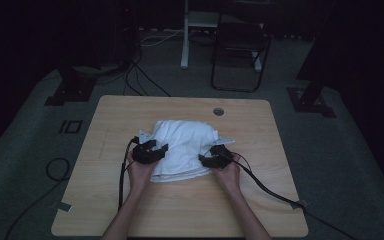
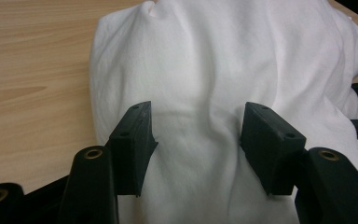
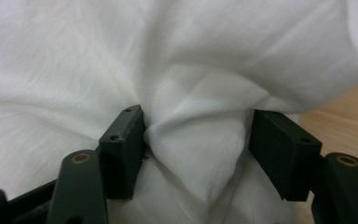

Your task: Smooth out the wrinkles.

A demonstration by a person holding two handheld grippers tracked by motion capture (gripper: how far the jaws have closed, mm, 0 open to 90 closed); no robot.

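Both grippers sit at the near edge of the cloth, one in each of my hands. Left gripper (image 2: 196, 140) first: in its own view its jaws stand apart over the white cloth (image 2: 223, 70), with smooth fabric lying flat between them and neither pad pinching anything, so I call it released. In the high view that left gripper (image 1: 150, 151) rests at the left flank of the bundle, my left hand (image 1: 139, 172) right behind it and its cable running back toward me over the table (image 1: 180, 210).

Right gripper (image 3: 196, 144) next: a puckered fold of the cloth (image 3: 200, 158) bulges up between its jaws. One pad touches that fold; the other stands just clear of it with a small gap, so this gripper too is loose, with the fabric between the jaws but not clamped. In the high view the right gripper (image 1: 214, 159) lies at the right flank of the bundle, my right hand (image 1: 228, 175) behind it.

Farther out, the cloth (image 1: 185, 145) lies as a rumpled, roughly folded heap near the middle of the wooden table, a loose corner poking out on each side. Beyond it a round hole (image 1: 218, 111) is set in the tabletop near the far edge. Past the table, on the dim grey floor, stand a dark chair (image 1: 240, 50) and a pale post (image 1: 185, 35).
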